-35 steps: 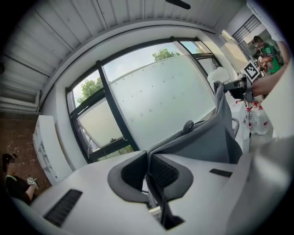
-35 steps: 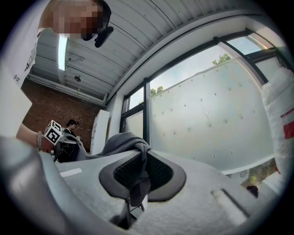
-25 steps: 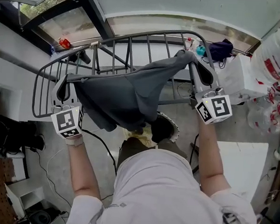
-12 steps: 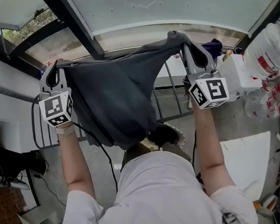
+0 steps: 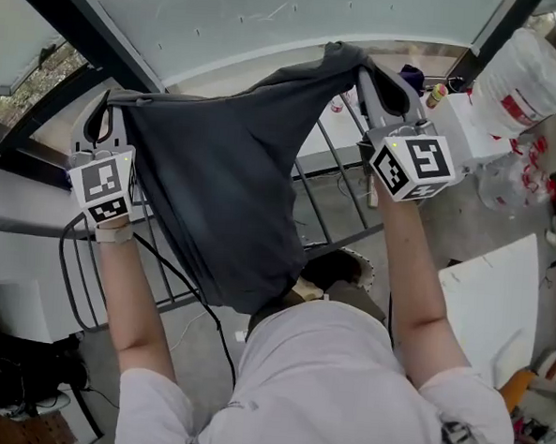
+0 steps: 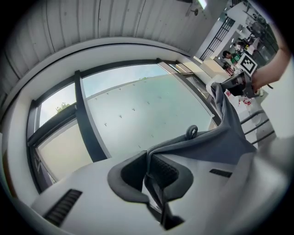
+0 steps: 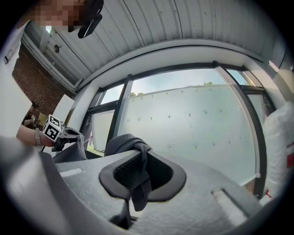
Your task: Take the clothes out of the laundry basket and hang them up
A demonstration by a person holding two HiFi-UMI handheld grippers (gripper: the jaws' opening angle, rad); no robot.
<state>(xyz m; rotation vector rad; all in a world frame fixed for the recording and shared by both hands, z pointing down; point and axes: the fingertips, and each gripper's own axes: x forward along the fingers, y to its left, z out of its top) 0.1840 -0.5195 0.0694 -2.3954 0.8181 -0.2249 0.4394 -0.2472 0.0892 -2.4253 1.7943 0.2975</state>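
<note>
Left claw [image 5: 101, 121] clenched on one garment corner, right claw [image 5: 385, 82] clenched on other. Grey garment [image 5: 224, 185] stretched between claws, sagging below. Step: carrying to hang. Next, likely: drape over drying rack [image 5: 343, 241] beneath claws, release both.

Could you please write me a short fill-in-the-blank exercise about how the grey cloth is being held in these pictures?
1. The garment is dark ____ in colour.
2. It hangs stretched between ____ grippers, one at each end.
3. The left gripper and the right gripper both have their jaws ____ on the garment's upper edge.

Missing words: grey; two; shut
</note>
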